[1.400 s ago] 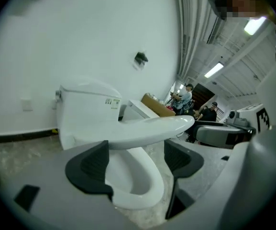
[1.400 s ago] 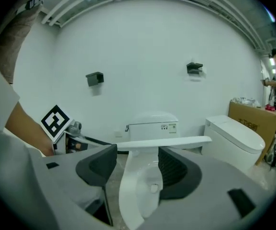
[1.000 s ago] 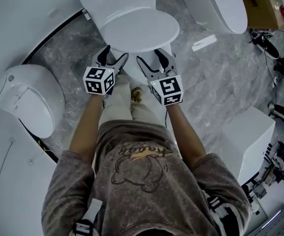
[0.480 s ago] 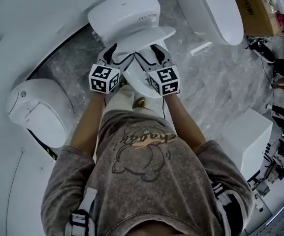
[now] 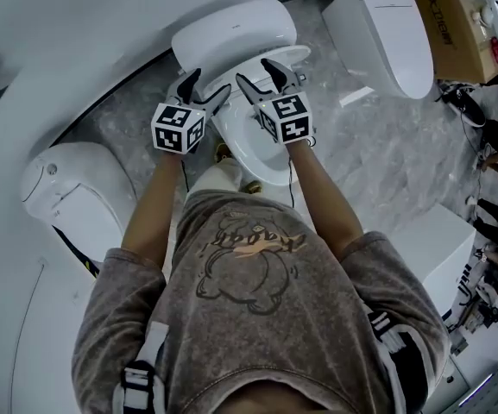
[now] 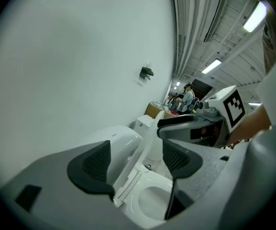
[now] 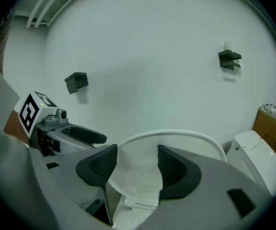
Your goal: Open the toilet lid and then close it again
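Observation:
The white toilet (image 5: 231, 26) stands just ahead of me, against the curved wall. Its lid (image 5: 276, 56) is tilted up near the tank, leaving the seat (image 5: 250, 145) bare below. My left gripper (image 5: 204, 89) is open beside the lid's left edge. My right gripper (image 5: 257, 73) is open with its fingertips at the raised lid's underside. In the left gripper view the lid (image 6: 149, 135) shows edge-on between the open jaws (image 6: 137, 162), above the bowl (image 6: 149, 201). The right gripper view faces the lid's inner side (image 7: 176, 137), with that open gripper (image 7: 137, 164) in front of it.
Another toilet (image 5: 67, 195) stands at my left and a third (image 5: 387, 24) at the upper right. A cardboard box (image 5: 456, 15) sits behind it, and a white block (image 5: 430, 248) at the lower right. Two dark brackets (image 7: 76, 82) (image 7: 229, 59) hang on the wall.
The lid was lying shut a second ago and has swung up toward the tank. Both grippers rose and moved forward with it, from the lid's front edge.

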Available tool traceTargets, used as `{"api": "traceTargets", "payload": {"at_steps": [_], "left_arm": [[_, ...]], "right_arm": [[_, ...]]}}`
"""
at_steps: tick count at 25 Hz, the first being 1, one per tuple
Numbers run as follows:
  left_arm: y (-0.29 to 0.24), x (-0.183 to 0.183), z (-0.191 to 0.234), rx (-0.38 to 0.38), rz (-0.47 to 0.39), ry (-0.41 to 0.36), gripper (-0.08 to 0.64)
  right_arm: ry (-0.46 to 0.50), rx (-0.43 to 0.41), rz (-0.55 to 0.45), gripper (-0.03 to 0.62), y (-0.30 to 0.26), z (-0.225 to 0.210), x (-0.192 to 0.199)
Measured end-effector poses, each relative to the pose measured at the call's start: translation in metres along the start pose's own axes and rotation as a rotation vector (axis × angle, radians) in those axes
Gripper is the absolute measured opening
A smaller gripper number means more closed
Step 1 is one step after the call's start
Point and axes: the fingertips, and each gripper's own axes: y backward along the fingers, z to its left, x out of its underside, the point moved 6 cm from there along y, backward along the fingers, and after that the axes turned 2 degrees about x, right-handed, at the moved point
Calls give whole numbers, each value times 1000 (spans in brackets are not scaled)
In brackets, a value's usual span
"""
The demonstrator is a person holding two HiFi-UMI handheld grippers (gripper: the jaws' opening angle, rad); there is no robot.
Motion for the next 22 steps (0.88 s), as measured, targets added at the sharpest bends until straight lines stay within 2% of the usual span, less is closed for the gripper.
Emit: {"api": "traceTargets", "payload": {"at_steps": [5, 10, 17, 22], "left_arm": [[1, 1, 17, -26, -13, 17, 345], [4, -3, 27, -38, -27, 7, 345], [4, -12, 26, -40, -50, -8, 345], [-4, -21, 22, -19, -53, -32, 345]], "right_arm": [[29, -3, 8, 281, -22, -9, -8], [49, 8, 2, 281, -19, -10, -16], [63, 31, -10, 281, -2, -18, -16], [65, 42, -37, 281, -3, -34, -32]]}}
